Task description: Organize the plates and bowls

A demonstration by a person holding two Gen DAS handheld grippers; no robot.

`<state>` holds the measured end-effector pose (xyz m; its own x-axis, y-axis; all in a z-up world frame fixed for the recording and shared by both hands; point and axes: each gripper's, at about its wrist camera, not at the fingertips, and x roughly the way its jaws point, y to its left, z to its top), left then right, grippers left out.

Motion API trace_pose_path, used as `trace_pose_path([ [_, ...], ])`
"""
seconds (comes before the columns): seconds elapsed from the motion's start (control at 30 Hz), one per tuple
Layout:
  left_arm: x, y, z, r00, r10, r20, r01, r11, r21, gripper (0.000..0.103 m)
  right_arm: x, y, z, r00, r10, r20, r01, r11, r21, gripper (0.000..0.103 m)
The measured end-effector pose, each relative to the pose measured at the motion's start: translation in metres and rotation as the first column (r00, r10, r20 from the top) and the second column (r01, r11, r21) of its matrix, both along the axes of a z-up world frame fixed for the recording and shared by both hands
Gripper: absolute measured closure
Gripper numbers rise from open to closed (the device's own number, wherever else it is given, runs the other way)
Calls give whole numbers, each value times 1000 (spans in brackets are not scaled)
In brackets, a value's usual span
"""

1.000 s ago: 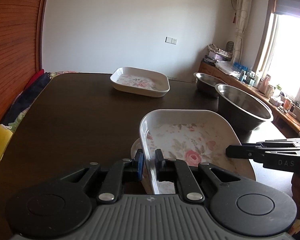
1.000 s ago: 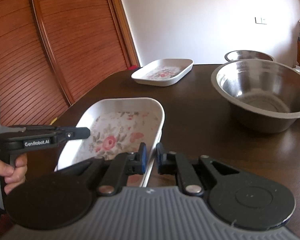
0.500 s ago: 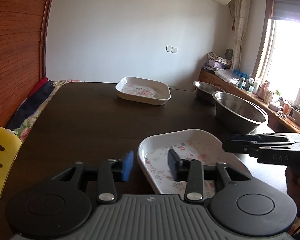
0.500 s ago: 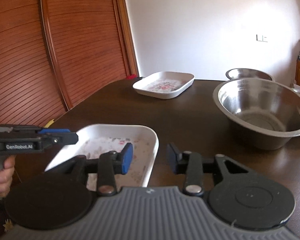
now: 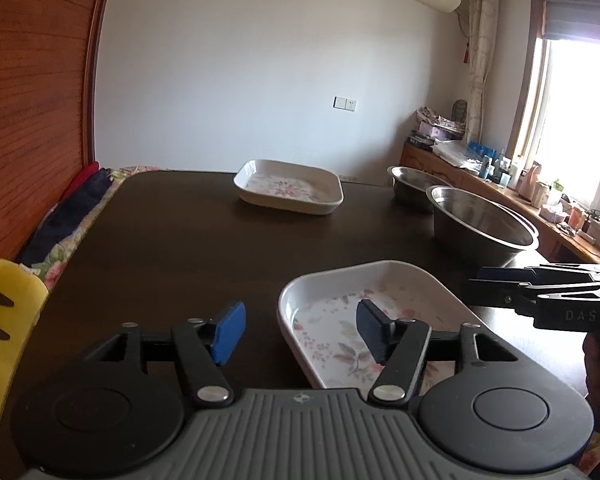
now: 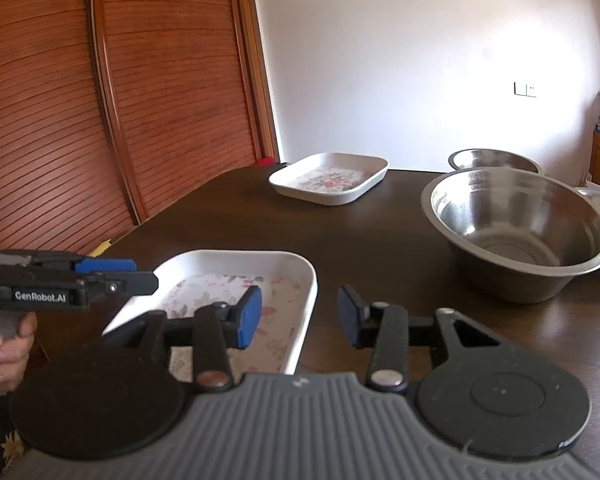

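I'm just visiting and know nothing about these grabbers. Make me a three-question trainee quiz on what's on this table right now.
1. True or false: the left gripper is clamped on the near tray.
2. How many steel bowls stand on the table?
3. Which lies nearest the wall? A) far tray B) big bowl C) near tray

Key:
1. False. Both the left gripper and the right gripper are open, and the tray rests on the table.
2. Two: the big bowl and a small bowl behind it.
3. A
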<state>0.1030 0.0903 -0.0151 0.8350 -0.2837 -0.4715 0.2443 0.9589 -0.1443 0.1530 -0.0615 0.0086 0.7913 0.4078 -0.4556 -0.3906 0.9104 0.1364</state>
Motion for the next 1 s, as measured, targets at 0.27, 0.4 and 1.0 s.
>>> trace_pose_path([
  [0.27,23,-2,17,1000,5,13,-6,1000,26,11,7,0,9,1000,4,9,-4,1000,-1,58],
  [0.4,45,-2,23,1000,12,14,-13,999,39,11,20,-1,23,1000,13,23,-13,1000,0,55],
  [1.0,170,3,56,999,-31,8,30,997,75,11,122,8,70,1000,7,0,-7,999,-43,45],
])
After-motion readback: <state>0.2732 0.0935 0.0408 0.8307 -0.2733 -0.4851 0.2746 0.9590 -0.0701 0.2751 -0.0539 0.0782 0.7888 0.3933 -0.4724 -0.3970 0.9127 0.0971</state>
